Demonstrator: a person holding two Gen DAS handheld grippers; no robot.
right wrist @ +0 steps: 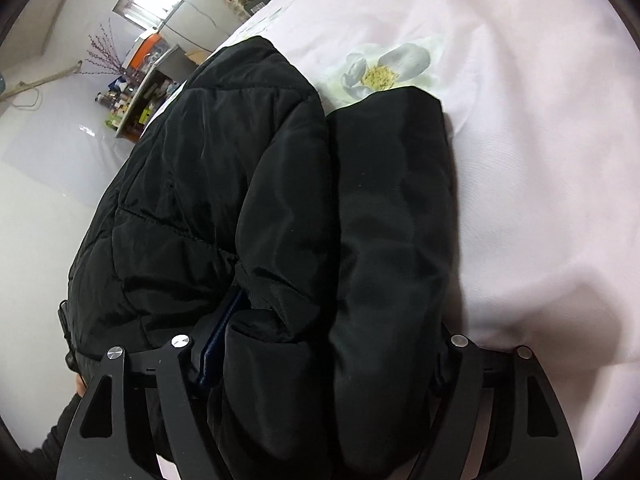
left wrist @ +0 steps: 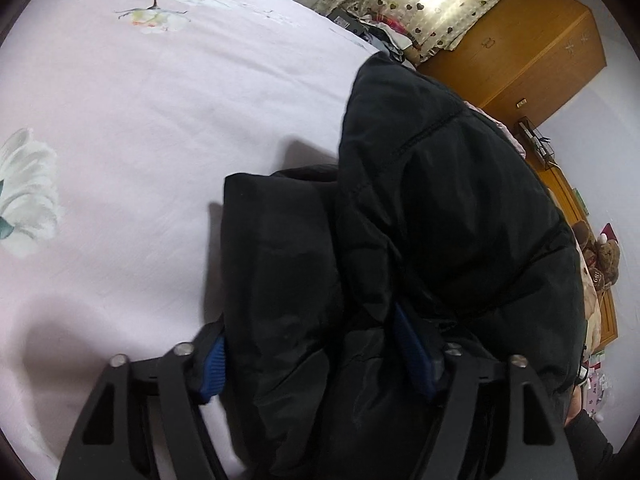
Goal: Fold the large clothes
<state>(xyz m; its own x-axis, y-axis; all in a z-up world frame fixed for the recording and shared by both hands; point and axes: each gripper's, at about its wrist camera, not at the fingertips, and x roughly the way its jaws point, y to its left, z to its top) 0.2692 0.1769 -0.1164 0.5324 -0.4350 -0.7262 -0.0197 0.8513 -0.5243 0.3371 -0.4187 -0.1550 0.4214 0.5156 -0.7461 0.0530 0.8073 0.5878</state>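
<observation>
The left gripper [left wrist: 316, 364] has its blue-padded fingers [left wrist: 212, 372] set fairly wide with a thick fold of the black jacket [left wrist: 440, 200] bulging between them and pressed against both pads, and the right gripper [right wrist: 324, 352] likewise straddles a fat padded roll of the jacket [right wrist: 260, 200], one dark blue pad [right wrist: 218, 340] sunk into the cloth and the other hidden behind it. The jacket lies bunched on the pink bedsheet [left wrist: 160, 140], which is printed with white flowers [right wrist: 384, 68]; a wooden cabinet [left wrist: 528, 52], a heart-print curtain [left wrist: 432, 4] and a teddy bear [left wrist: 604, 260] stand beyond the bed. The jacket is puffy, quilted with stitched seams, with a slightly glossy shell.
</observation>
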